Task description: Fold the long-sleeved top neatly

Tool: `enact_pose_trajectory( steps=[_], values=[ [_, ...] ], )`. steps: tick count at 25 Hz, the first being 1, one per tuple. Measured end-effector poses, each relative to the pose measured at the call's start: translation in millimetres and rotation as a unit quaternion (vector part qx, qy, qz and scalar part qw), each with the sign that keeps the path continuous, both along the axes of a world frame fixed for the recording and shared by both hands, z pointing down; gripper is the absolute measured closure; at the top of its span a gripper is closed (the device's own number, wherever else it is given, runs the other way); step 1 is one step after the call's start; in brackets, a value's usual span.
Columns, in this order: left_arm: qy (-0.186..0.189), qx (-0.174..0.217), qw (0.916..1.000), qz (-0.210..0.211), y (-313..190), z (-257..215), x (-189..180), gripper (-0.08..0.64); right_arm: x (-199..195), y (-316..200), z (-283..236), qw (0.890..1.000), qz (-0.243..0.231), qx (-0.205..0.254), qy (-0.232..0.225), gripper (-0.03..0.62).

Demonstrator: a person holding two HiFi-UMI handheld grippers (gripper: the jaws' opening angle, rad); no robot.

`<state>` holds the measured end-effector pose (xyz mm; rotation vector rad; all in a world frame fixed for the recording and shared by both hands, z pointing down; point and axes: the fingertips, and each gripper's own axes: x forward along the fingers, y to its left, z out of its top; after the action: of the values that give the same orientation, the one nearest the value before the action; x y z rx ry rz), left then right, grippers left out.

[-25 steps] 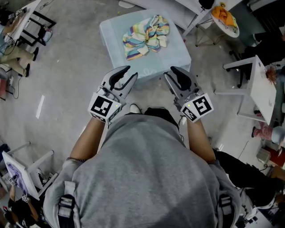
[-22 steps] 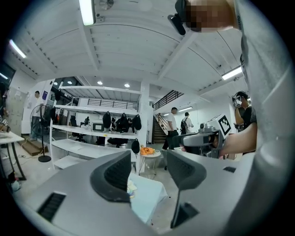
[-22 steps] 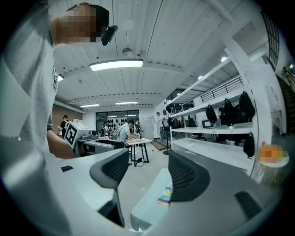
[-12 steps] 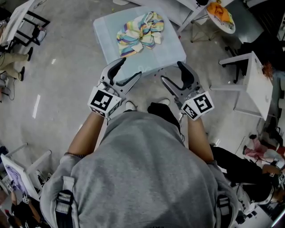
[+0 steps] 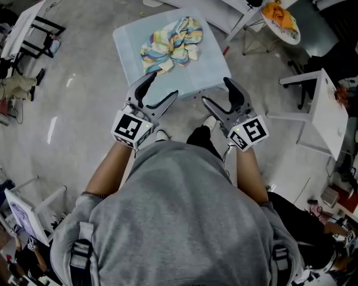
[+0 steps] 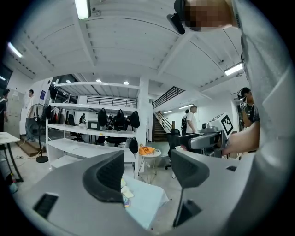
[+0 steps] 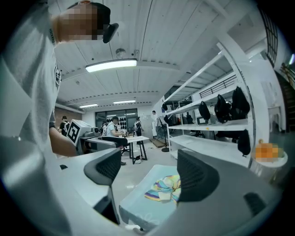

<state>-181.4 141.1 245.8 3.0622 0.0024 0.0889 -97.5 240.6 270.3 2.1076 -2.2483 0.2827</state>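
1. Between the pads of our left claw [image 6: 147, 173] we find nothing. Its jaws stand wide apart, having just been opening, and they touch no cloth.
2. Our right claw [image 7: 148, 173] reads the same way: the jaws are spread wide, have just been opening, and are empty. The striped cloth seen through the gap lies farther off, on the desk [image 7: 138, 209].
3. We hold both claws out in front of the grey sweatshirt [image 5: 184, 218], side by side with a gap between them, aimed roughly level at the desk. In the head view their tips meet its near edge; we cannot tell whether they hang over it.
4. A marker cube [image 5: 132, 128] sits at the rear of each claw, just ahead of the bare forearm.
5. The long-sleeved top [image 5: 170, 46], striped in pastel colours, lies bunched in a heap on the pale blue desk towards its far side. It is apart from both claws.
6. Around the desk we see grey floor [image 5: 84, 100], and off to the right a small round desk [image 5: 292, 36] bearing an orange cloth [image 5: 279, 14].
7. Farther out, white shelves [image 7: 207, 138] carry hanging dark bags [image 7: 239, 103], and several people stand in the background.
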Motion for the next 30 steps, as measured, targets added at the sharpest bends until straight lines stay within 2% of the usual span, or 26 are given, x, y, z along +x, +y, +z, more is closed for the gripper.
enact_pose_trajectory(
  steps=[4,12,16,22,26,30],
  values=[
    [-0.002,0.011,0.9997,-0.021,4.6,-0.3,37.0,0.237,39.8,2.0,0.3,1.000,-0.019,0.000,0.004,0.199],
    [-0.009,0.008,0.9985,-0.053,23.2,0.5,128.9,0.238,130.4,13.0,7.4,0.998,-0.068,-0.010,0.012,0.199],
    [-0.021,0.004,0.9972,-0.072,37.2,0.5,163.2,0.238,169.5,19.7,9.7,0.996,-0.092,-0.010,0.005,0.215],
    [-0.036,0.001,0.9938,-0.105,42.8,6.5,185.3,0.238,206.2,19.2,26.7,0.992,-0.123,-0.021,-0.016,0.225],
    [-0.055,-0.003,0.9907,-0.124,32.8,16.9,185.4,0.238,212.4,5.8,36.1,0.990,-0.138,-0.025,-0.031,0.229],
    [-0.058,-0.011,0.9897,-0.130,13.8,26.0,186.8,0.238,213.9,-17.1,43.4,0.988,-0.145,-0.029,-0.038,0.229]
  ],
)
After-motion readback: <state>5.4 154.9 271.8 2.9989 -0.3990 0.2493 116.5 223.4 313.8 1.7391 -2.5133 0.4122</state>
